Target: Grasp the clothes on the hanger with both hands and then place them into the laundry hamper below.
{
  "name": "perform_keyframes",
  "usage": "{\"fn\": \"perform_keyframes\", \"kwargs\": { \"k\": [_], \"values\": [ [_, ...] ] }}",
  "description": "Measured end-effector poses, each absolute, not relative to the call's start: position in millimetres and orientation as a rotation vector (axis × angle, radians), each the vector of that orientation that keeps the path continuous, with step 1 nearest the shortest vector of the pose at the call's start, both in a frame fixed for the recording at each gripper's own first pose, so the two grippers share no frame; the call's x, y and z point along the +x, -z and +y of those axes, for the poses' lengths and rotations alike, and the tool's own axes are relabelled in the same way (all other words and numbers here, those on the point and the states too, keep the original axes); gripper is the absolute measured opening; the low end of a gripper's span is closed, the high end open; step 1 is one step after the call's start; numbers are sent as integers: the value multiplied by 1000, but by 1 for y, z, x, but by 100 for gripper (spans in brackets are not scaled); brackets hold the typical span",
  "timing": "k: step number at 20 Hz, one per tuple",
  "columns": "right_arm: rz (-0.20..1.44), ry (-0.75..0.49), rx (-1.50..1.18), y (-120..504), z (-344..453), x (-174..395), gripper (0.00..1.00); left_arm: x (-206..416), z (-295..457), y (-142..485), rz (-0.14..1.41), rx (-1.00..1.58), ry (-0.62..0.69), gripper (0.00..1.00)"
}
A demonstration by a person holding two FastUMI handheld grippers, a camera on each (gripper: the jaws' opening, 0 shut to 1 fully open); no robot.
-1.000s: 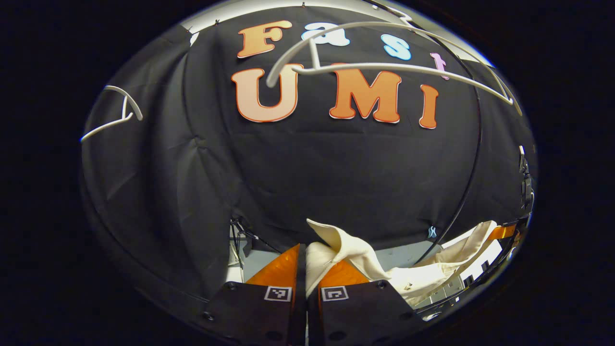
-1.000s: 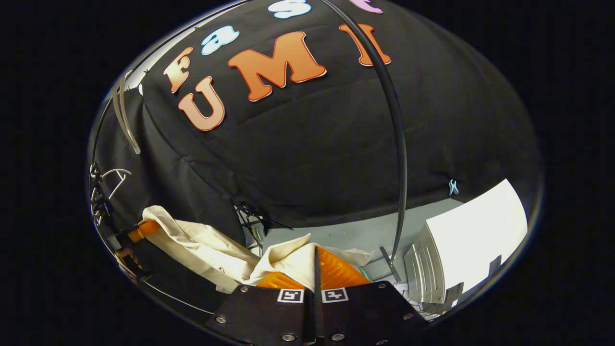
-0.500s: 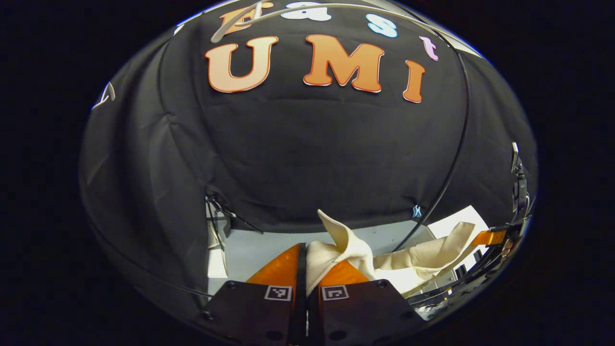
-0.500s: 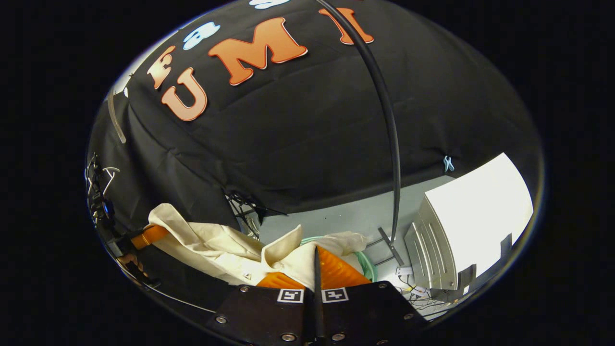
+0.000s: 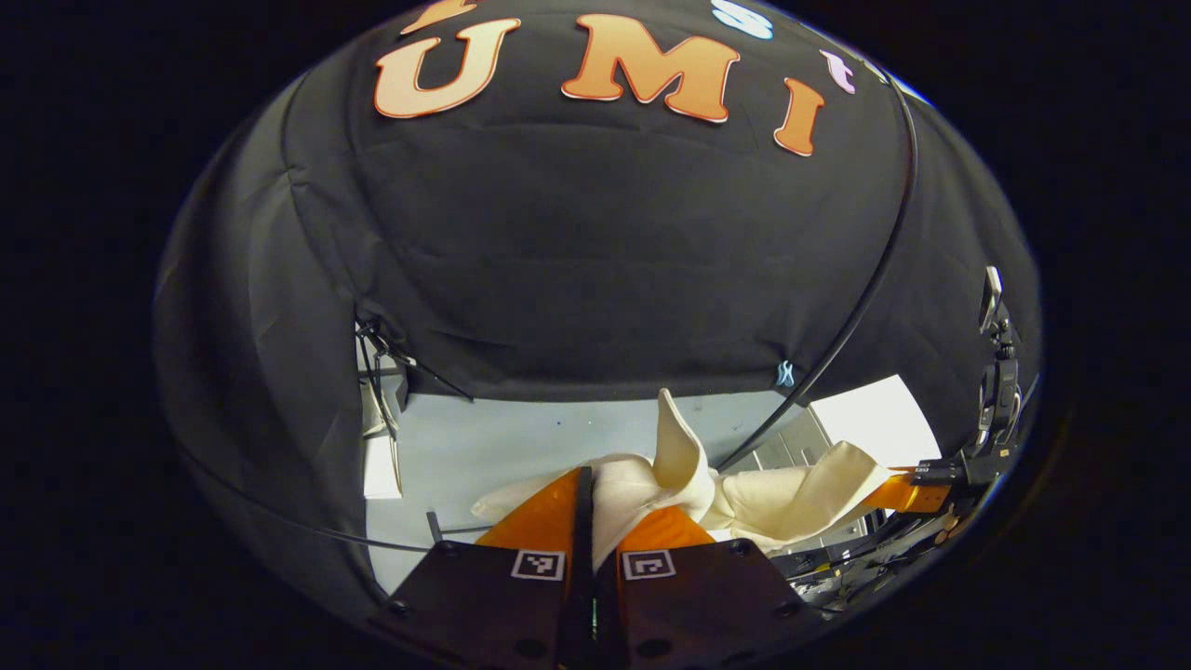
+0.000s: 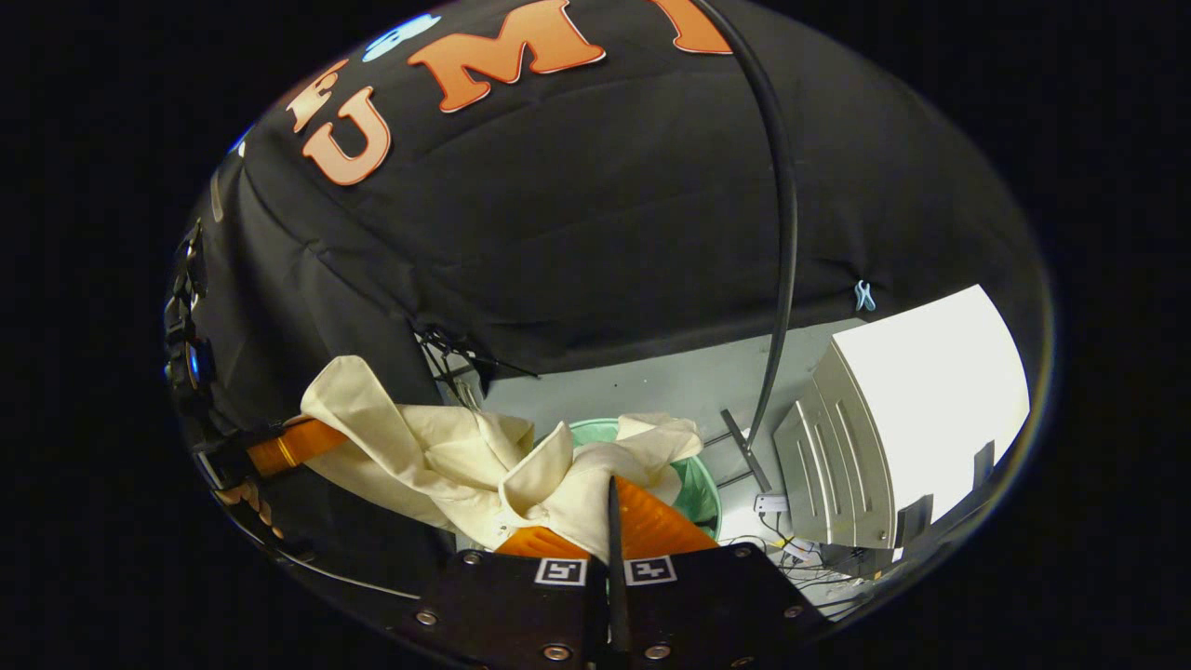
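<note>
A cream shirt hangs slack between both grippers, low over the grey floor. My left gripper is shut on a bunch of its cloth, with a collar flap standing up just beyond the fingers. The shirt runs right to the right gripper, farther off at the edge. In the right gripper view, my right gripper is shut on the shirt, which spreads left to the left gripper. Part of the cloth drapes over the rim of the green laundry hamper just below.
A white slatted cabinet stands on the floor right of the hamper. A thin black curved pole runs down to a foot beside the hamper. Cables lie near the cabinet's base. Grey floor lies ahead.
Both grippers have come down with the shirt. The white hangers slid out of the top of the views. The green hamper has come into sight under the shirt.
</note>
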State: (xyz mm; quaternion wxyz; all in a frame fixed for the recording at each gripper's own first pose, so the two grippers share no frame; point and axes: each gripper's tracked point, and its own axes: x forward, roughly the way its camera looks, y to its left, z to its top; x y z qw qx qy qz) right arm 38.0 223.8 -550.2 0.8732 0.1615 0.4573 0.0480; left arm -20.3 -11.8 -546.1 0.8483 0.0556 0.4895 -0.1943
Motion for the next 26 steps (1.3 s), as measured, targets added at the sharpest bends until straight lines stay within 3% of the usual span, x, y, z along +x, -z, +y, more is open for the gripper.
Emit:
{"fn": "perform_keyframes", "kwargs": {
  "k": [7, 11, 13, 16, 17, 18, 19, 22, 23, 26],
  "values": [
    [1000, -115, 269, 563, 235, 28, 8, -52, -22, 571, 1130, 177, 440, 10],
    [997, -85, 274, 560, 223, 26, 11, -64, -32, 572, 1147, 194, 478, 17],
    [994, -71, 271, 561, 215, 22, 16, -62, -37, 565, 1122, 209, 498, 21],
    [994, -52, 292, 553, 210, 19, 28, -56, -45, 550, 1090, 216, 517, 41],
    [986, -48, 300, 549, 208, 20, 30, -58, -47, 548, 1081, 209, 521, 40],
    [976, -45, 304, 545, 206, 21, 48, -58, -49, 544, 1075, 202, 524, 57],
    [968, -39, 304, 541, 201, 20, 38, -60, -53, 541, 1075, 191, 534, 75],
    [949, -33, 304, 527, 194, 22, 56, -58, -53, 526, 1050, 172, 522, 72],
    [941, -35, 308, 521, 192, 21, 58, -57, -51, 521, 1036, 174, 515, 79],
    [905, -18, 299, 505, 181, 26, 76, -55, -41, 497, 984, 156, 484, 87]
  ]
}}
